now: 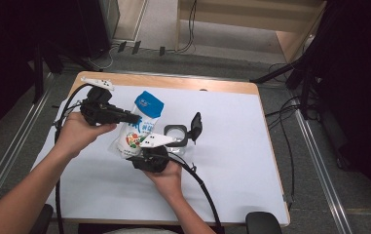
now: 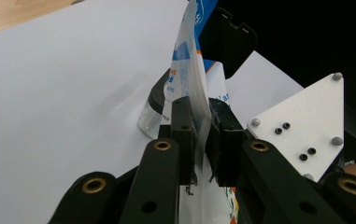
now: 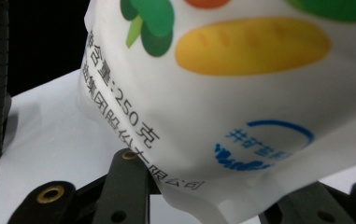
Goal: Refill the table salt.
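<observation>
2 grippers [image 1: 124, 117] [image 1: 141, 155], 1 pouch [image 1: 141, 124] (1 jar [image 1: 176, 134])

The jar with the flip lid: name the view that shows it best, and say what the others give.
The high view. There the jar stands whole on the white table, lid flipped open, beside the bag. The left gripper view catches just its glass side and the raised lid behind the bag. In the right gripper view the bag covers that side.

A white plastic pouch [image 1: 139, 129] with a blue top band, blue lettering and printed green vegetables and a golden-yellow bread loaf; black two-jaw grippers with brass-coloured pivot pins; a clear jar [image 1: 176, 135] with black flip lid; white mat [image 1: 231, 141] over light wooden tabletop [image 1: 173, 81].
</observation>
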`<state>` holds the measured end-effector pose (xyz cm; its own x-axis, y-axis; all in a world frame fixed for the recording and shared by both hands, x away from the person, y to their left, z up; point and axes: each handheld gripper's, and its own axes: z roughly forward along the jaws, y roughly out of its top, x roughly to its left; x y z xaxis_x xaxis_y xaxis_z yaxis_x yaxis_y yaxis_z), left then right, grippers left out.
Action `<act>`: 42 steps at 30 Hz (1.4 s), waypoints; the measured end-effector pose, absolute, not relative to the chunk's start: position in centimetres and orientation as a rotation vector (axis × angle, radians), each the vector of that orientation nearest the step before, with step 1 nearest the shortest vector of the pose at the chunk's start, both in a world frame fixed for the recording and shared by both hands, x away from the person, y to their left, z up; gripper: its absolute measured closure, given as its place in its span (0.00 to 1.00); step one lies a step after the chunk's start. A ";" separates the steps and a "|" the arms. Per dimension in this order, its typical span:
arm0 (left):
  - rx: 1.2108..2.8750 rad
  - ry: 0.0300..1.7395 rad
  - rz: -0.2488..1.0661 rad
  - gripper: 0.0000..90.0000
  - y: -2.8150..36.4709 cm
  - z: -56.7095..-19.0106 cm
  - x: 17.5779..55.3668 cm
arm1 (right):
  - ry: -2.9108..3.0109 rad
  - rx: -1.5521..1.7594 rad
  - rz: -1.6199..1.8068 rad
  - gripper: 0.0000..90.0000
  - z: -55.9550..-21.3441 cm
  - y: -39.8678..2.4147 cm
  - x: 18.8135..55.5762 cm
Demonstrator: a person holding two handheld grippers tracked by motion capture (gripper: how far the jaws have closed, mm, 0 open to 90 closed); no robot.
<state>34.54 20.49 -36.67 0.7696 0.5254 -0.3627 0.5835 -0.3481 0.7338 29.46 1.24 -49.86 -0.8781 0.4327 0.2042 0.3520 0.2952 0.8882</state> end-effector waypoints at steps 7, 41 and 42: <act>2.048 0.811 -0.095 1.00 19.7 -37.1 34.8 | 2.436 0.752 1.631 0.67 -50.2 0.9 28.8; 2.122 0.789 -0.211 1.00 15.8 -38.9 37.1 | 2.448 0.920 1.634 0.67 -51.3 -0.1 28.6; 2.131 0.788 -0.202 1.00 15.7 -38.9 37.2 | 2.450 0.925 1.639 0.67 -51.3 -0.2 28.6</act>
<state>37.16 15.68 -38.90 0.7897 0.4662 -0.3988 0.6006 -0.4547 0.6577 28.65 -0.17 -51.28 -0.8196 0.5020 0.2762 0.4469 0.2583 0.8565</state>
